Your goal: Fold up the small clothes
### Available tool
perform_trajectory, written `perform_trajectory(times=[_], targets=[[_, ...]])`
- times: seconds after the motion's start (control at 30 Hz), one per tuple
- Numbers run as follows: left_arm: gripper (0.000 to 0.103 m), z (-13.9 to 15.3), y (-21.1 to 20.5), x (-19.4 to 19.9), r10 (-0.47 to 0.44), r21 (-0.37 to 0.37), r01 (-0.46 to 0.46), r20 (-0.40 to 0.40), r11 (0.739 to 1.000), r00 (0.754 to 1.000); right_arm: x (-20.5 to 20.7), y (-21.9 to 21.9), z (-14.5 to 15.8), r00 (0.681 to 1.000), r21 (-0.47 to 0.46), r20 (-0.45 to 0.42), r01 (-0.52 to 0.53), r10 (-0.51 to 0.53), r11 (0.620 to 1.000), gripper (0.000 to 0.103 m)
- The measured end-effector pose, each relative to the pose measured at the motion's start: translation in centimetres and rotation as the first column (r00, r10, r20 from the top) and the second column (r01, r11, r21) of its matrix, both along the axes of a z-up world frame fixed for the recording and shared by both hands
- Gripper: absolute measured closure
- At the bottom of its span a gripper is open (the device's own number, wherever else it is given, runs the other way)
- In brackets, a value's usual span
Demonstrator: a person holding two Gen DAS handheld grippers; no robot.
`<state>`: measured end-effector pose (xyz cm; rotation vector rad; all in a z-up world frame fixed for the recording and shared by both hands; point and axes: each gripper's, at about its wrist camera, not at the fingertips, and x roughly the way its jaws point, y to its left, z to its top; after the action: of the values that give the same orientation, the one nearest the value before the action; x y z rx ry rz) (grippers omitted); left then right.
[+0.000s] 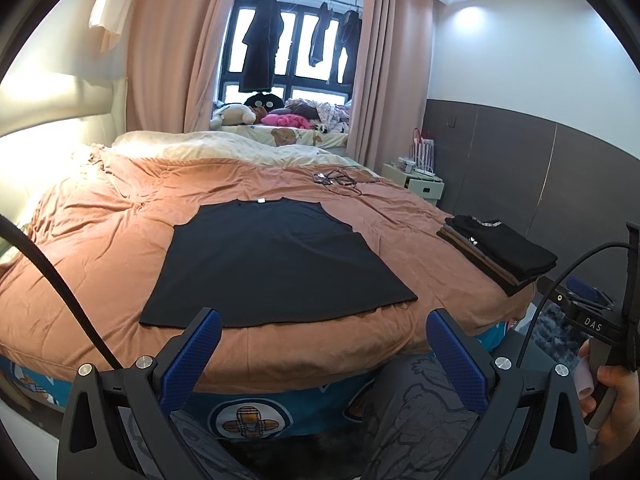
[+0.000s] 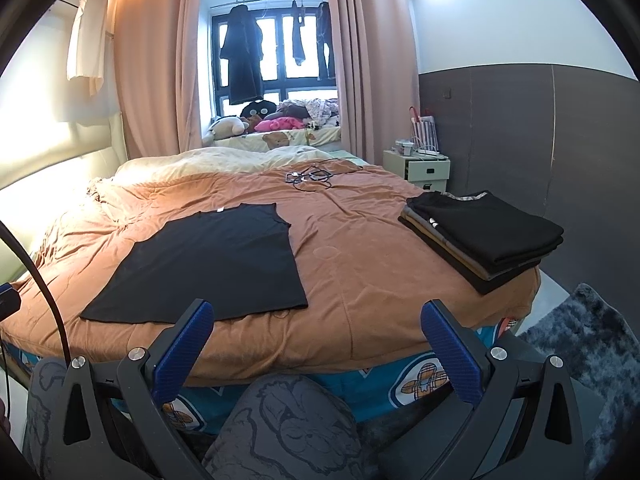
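Observation:
A black shirt (image 1: 272,264) lies flat on the orange bed cover (image 1: 104,248), sleeves folded in, collar at the far end. It also shows in the right wrist view (image 2: 216,260), left of centre. My left gripper (image 1: 324,318) is open and empty, held just short of the shirt's near hem at the bed's foot. My right gripper (image 2: 318,310) is open and empty, above the bare cover to the right of the shirt. The right gripper's body also shows at the right edge of the left wrist view (image 1: 592,320).
A stack of folded clothes (image 2: 488,236) sits at the bed's right edge, also in the left wrist view (image 1: 500,252). Tangled cables (image 2: 310,176) lie at the far side. A bedside cabinet (image 2: 424,168), a grey rug (image 2: 580,332) and my knees (image 2: 288,424) are near.

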<state>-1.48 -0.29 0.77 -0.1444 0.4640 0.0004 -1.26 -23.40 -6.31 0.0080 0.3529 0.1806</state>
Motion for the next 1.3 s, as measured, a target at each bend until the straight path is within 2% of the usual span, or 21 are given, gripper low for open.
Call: perform_trajectory(times=[1.3], targets=[[0.0,1.0,-0.5,-2.0,0.001,0.014,-0.001,0.041,1.0,0.999,-1.6,-1.3,-0.4,1.0,0.003,0.023,0.005,-0.005,1.0,0.0]])
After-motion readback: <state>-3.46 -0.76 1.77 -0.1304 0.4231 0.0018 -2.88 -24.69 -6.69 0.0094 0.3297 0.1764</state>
